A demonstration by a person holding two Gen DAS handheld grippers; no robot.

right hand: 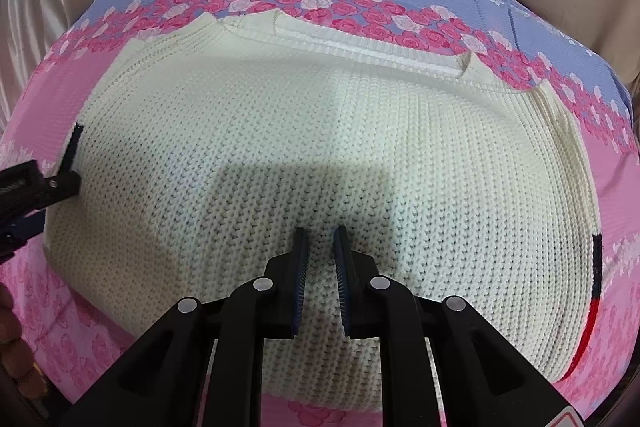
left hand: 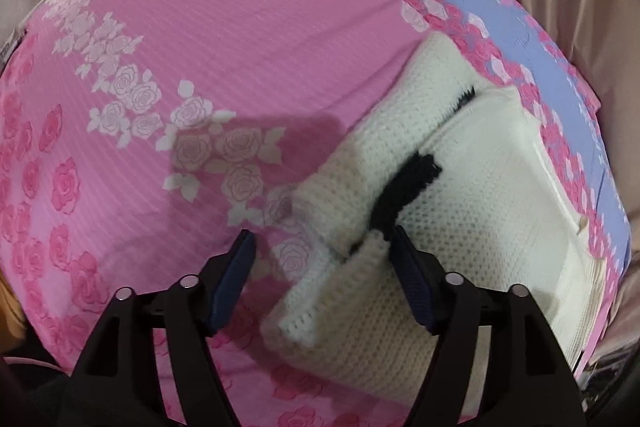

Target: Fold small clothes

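The left gripper is spread wide and holds nothing; it hangs over the left edge of the sweater, near a black stripe. The cream sweater lies flat on the pink sheet, collar at the far side. On the left a sleeve seems already folded over the body. The right gripper stands over the middle of the sweater, jaws almost together with a narrow gap, pinching nothing. I judge the folding is only begun: the right side and the final folds remain.
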